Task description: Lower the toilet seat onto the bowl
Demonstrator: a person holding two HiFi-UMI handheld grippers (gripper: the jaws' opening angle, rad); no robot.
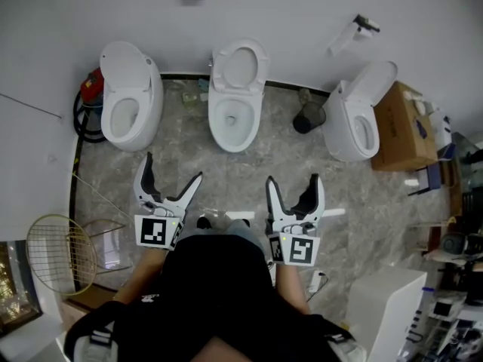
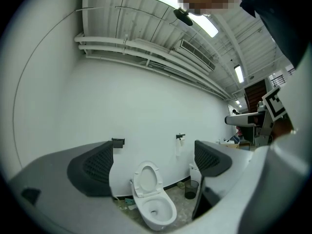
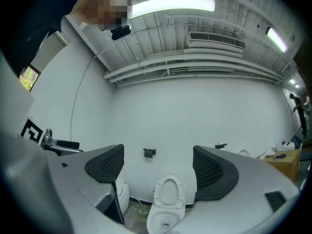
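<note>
Three white toilets stand along the far wall. The middle toilet has its seat raised upright against the wall, above the open bowl. It also shows in the left gripper view, bowl and raised seat, and in the right gripper view, seat. My left gripper and right gripper are both open and hold nothing. They hover over the floor, well short of the toilets. In their own views the left gripper and right gripper frame the middle toilet between dark pads.
The left toilet has its lid up; the right toilet stands beside a cardboard box. A black bin sits between the middle and right toilets. A red object with black hose lies far left, a wire basket near left.
</note>
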